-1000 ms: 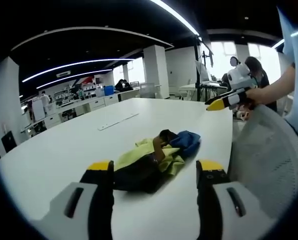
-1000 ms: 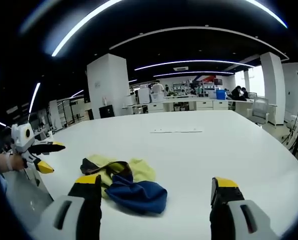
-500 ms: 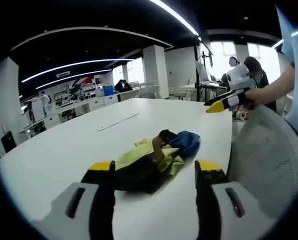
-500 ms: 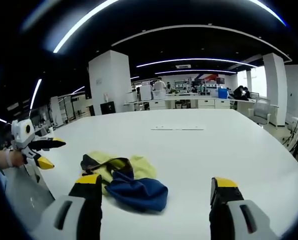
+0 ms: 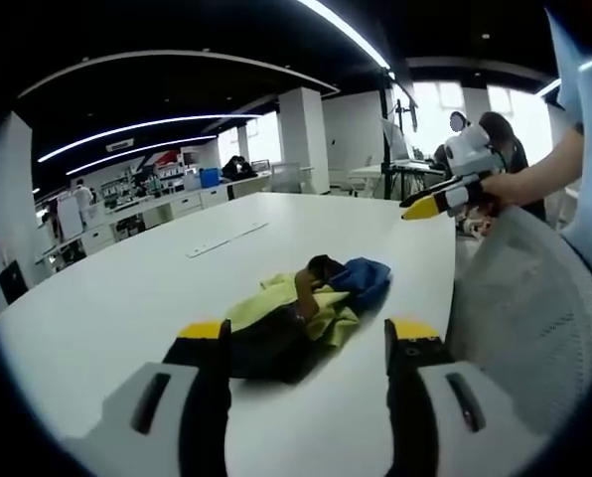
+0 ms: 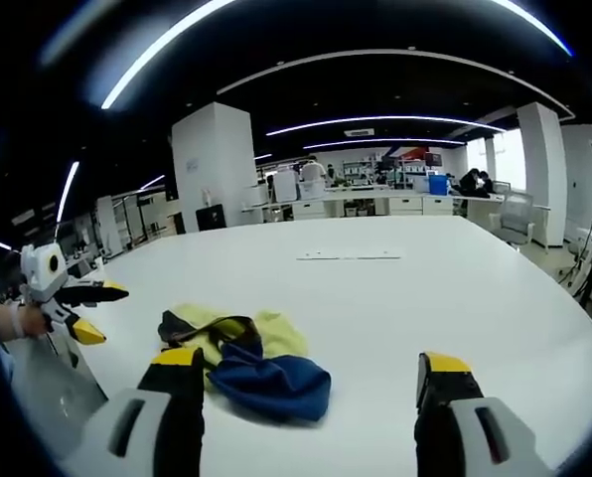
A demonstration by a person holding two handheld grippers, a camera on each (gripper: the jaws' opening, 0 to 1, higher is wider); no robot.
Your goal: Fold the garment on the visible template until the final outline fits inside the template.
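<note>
Big white worktop spreads out ahead of me, rounded at the near edge, bare around the cloth. On it, close to that edge, the garment lies bunched in a heap: yellow-green cloth, a dark part, a blue part.

In the left gripper view my left tongs stand wide apart, holding nothing, and the garment sits just beyond and between their yellow tips, its dark end nearest me. In the right gripper view my right tongs are likewise spread with nothing in them; the garment lies just past the left tip, its blue part nearest.

The heap runs long and narrow along the near edge of the worktop: from the left side, dark end close, blue end far; from the right side, blue end close, yellow behind.

A white mesh chair back stands right of the left tongs, beside the worktop edge. A thin pale strip lies farther out on the worktop, well apart from the garment. Nothing lies between either tongs and the cloth.
</note>
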